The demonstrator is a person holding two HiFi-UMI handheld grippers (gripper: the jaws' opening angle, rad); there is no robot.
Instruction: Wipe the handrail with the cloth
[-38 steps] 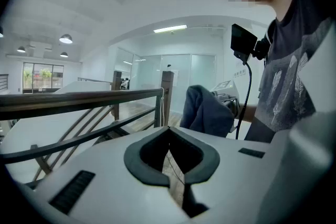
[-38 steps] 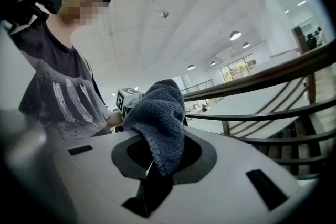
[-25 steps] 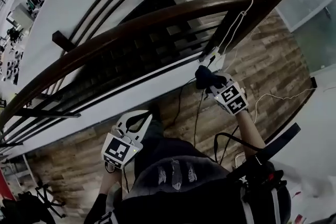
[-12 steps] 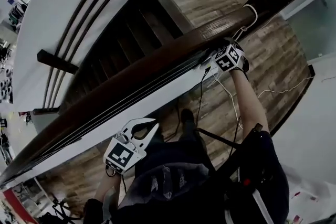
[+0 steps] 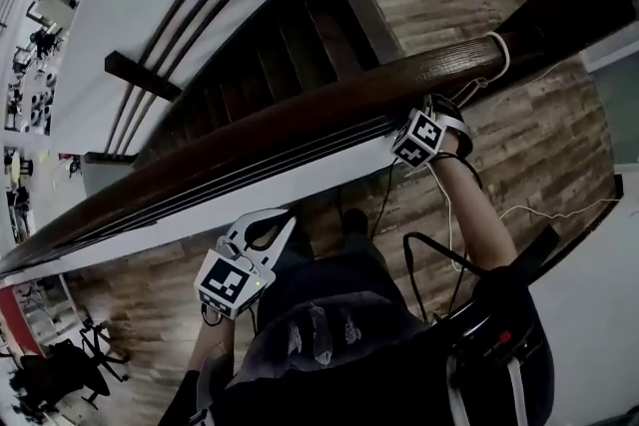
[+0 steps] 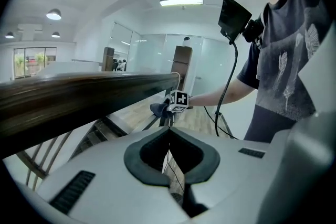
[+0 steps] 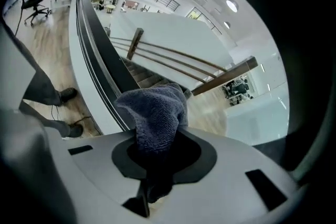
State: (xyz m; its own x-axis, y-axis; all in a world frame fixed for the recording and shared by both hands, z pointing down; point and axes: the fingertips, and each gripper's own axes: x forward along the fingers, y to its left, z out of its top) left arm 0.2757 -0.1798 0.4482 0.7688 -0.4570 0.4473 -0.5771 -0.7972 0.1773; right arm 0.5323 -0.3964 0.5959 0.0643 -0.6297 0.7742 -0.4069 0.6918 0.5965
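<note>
1. A wood-floored landing above a dark staircase. A curved wooden handrail crosses it from left to right.
2. The left gripper hangs near the body, jaws closed on nothing, clear of the rail.
3. The right gripper, far right, pinches a grey cloth at the handrail, apparently to wipe it.

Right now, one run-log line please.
right gripper: shut on cloth, at handrail | left gripper: shut, empty, off handrail

Handrail: dark brown wood, long, gently curved, glossy.
Cloth: dark grey-blue terry, bunched, pinched in right tongs, held just beside handrail; contact not discernible.
</note>
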